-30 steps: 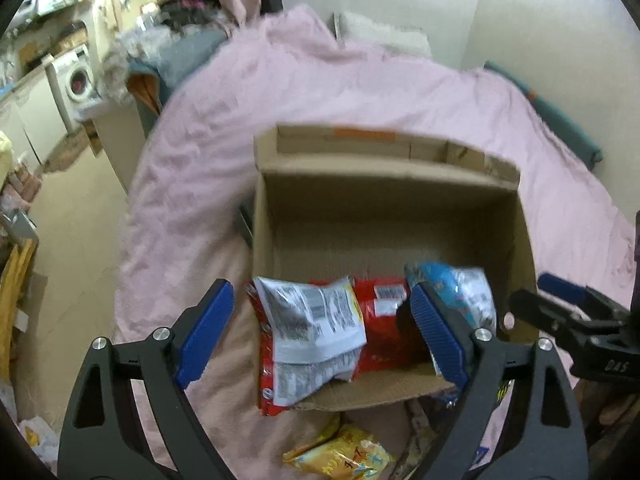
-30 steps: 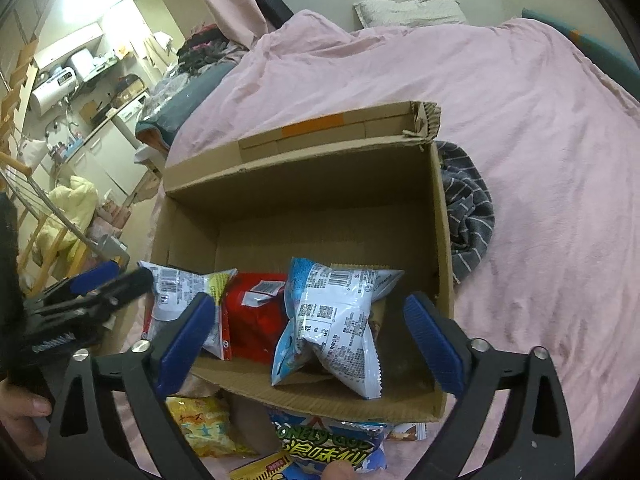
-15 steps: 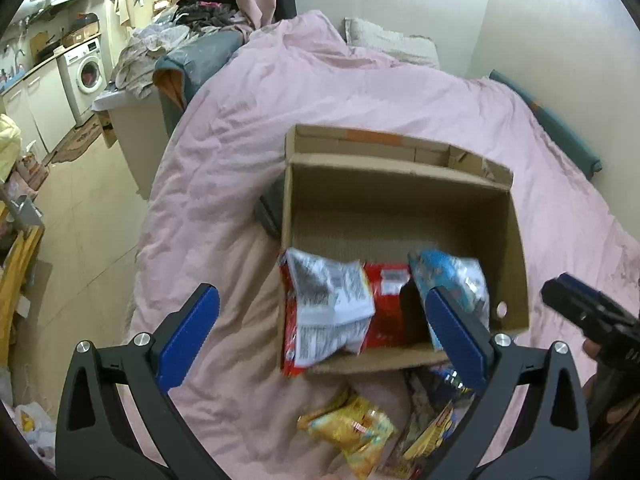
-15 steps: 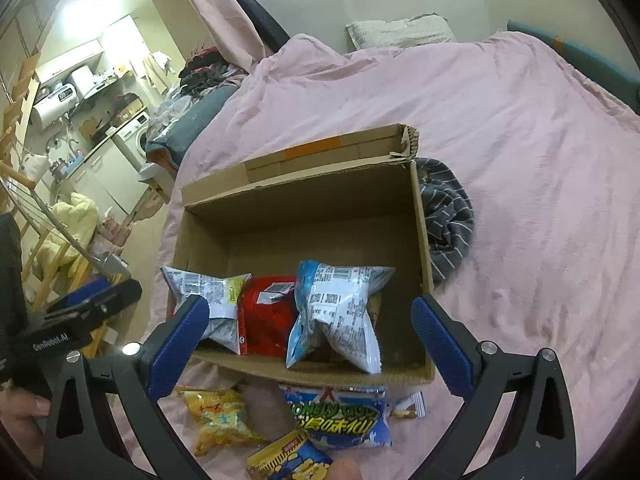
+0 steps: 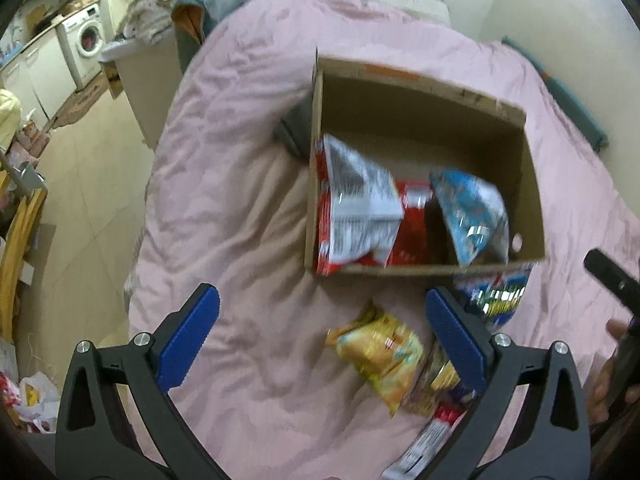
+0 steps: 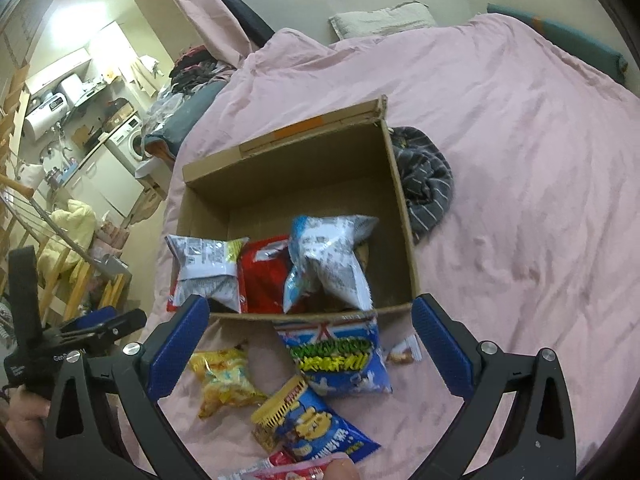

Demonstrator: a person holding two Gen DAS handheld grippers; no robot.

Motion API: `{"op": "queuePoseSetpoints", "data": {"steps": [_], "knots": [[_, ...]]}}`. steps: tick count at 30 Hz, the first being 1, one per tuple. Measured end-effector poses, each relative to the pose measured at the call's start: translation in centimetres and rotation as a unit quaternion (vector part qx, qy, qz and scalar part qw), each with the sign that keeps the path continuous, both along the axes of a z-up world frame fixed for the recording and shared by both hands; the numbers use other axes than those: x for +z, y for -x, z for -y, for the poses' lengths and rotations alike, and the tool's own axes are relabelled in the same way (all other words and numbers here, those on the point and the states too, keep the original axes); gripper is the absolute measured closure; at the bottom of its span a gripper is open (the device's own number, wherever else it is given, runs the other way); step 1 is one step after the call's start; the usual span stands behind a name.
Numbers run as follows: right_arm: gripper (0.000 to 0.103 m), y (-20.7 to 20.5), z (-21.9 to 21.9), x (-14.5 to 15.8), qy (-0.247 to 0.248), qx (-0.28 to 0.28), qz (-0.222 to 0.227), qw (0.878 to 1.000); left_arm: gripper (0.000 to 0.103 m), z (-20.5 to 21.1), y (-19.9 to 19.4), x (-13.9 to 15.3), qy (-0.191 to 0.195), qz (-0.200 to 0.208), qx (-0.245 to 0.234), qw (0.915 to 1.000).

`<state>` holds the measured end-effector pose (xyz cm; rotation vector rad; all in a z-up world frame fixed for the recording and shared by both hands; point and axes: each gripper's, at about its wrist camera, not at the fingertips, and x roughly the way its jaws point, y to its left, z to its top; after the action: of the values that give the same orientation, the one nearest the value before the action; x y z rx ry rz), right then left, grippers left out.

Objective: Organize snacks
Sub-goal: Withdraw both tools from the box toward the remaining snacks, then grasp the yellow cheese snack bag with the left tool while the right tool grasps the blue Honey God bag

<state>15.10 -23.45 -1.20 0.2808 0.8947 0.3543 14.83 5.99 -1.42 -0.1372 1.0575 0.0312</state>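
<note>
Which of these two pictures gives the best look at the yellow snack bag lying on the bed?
The right wrist view: the yellow snack bag lies sharp and whole on the pink blanket, in front of the cardboard box. In the left wrist view the same bag is smeared by motion blur, though unhidden.
</note>
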Motion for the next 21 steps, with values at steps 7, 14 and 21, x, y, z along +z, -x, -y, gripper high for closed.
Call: {"op": "queuePoseSetpoints", "data": {"steps": [7, 14, 21], "knots": [[0.000, 0.8, 1.6, -1.6, 0.004, -0.014, -0.031, 0.999, 0.001, -0.1, 0.4, -4.9, 0.083, -0.101, -0.004, 0.9914], [0.000, 0.7, 3.2, -2.8, -0.004, -0.028, -0.051, 0.998, 0.002, 1.7, -0.9, -8.1, 0.141, -0.153, 0.035, 0.9775], [0.000, 0.2, 4.3, -3.9, 0.003, -0.037, -0.066, 0.997, 0.030, 5.1, -1.6, -10.1, 0.120, -0.183, 0.019, 0.9757]]}}
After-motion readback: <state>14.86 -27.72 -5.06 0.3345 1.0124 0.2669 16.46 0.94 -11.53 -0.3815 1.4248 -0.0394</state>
